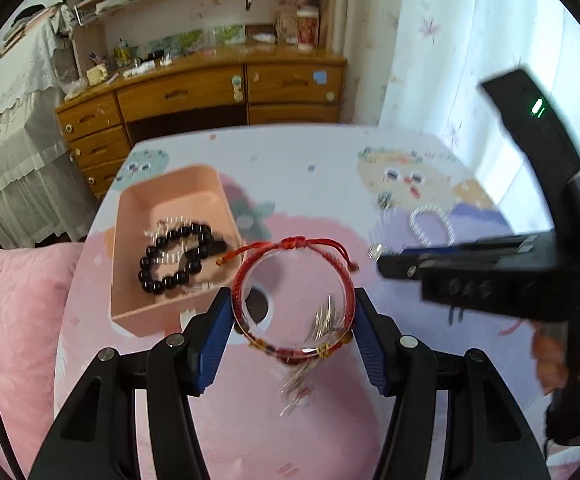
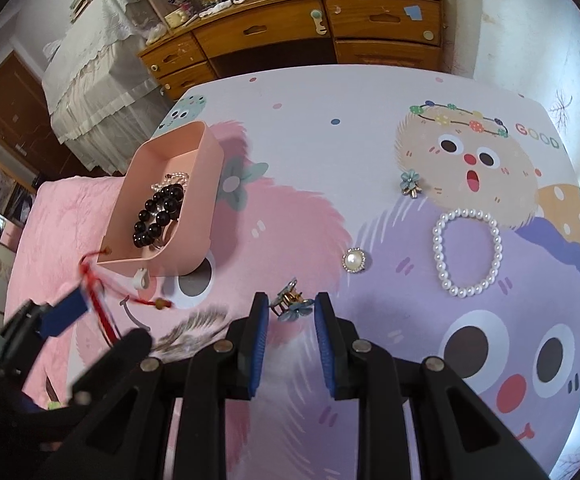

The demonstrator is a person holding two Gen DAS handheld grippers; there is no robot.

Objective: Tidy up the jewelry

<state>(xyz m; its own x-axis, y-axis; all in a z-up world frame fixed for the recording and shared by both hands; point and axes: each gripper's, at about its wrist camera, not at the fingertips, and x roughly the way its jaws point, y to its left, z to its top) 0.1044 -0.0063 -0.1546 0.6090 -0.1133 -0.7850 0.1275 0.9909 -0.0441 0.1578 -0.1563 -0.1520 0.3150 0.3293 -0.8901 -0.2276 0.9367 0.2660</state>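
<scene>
I am working over a table (image 2: 330,96) covered with a cartoon-printed cloth of pink, lilac and pale blue monsters, and I take the peach plastic tray (image 2: 194,216) on it as my landmark. Behind the tray stands a wooden desk (image 1: 210,92) with drawers and cluttered shelves, a lace-draped piece of furniture (image 2: 90,80) beside it, and a pink quilt (image 1: 14,320) lies past the tray's left side. Inside the tray rests a black bead bracelet (image 1: 174,258) on top of some clear beads I can barely resolve. My left gripper (image 1: 294,320) is clamped on a red braided cord bracelet (image 1: 294,248), holding it up just right of the tray's near corner; its hanging charms are smeared by motion blur. My right gripper (image 2: 290,316) has its jaws apart around a blue flower hair clip (image 2: 292,304) lying on the cloth, to the right of the tray; I cannot tell whether the pads touch it. Farther right of the tray lie a round pearl brooch (image 2: 354,261), a white pearl bracelet (image 2: 468,252) and a second blue flower clip (image 2: 410,183). A small white ring-like piece (image 2: 140,279) sits against the tray's near wall, too small to identify. From the left wrist view the right gripper cuts off much of the pearl bracelet.
</scene>
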